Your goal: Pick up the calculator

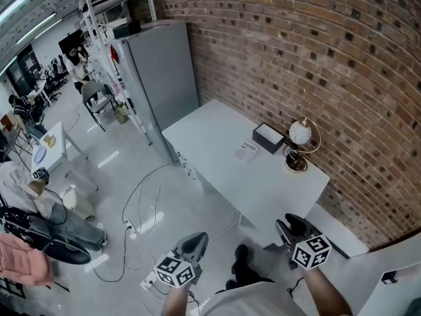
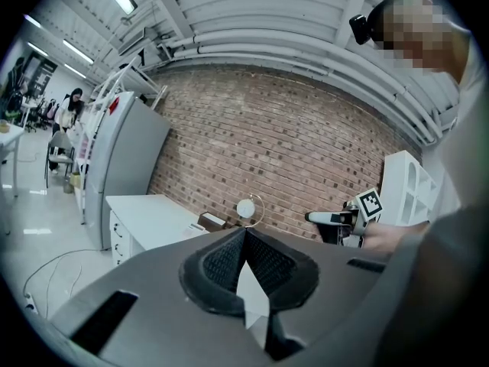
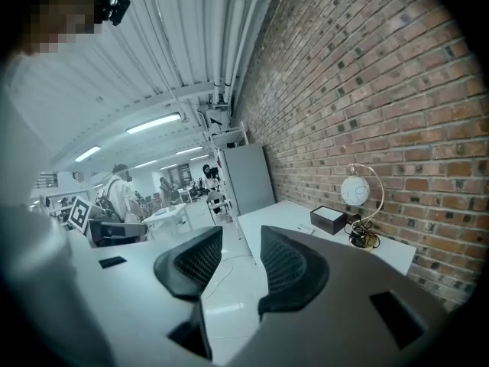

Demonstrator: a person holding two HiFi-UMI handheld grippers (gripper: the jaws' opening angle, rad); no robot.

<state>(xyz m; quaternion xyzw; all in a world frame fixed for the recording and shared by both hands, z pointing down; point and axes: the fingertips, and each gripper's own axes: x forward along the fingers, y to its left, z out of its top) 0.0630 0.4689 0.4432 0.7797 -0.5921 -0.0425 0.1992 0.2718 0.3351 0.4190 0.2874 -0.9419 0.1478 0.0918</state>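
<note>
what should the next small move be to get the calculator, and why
Probably bring the right hand-held gripper forward toward the calculator. It lies flat on the white table beside the black box, well ahead of that gripper, whose jaws stand apart with nothing between them.

Calculator (image 1: 246, 151) on table (image 1: 210, 137) (box (image 1: 268, 137) just beside).

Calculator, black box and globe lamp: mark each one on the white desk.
calculator (image 1: 246, 151): head view, middle of its pale face.
black box (image 1: 268, 135): head view, centre of its top panel.
globe lamp (image 1: 300, 133): head view, on the white globe.
</note>
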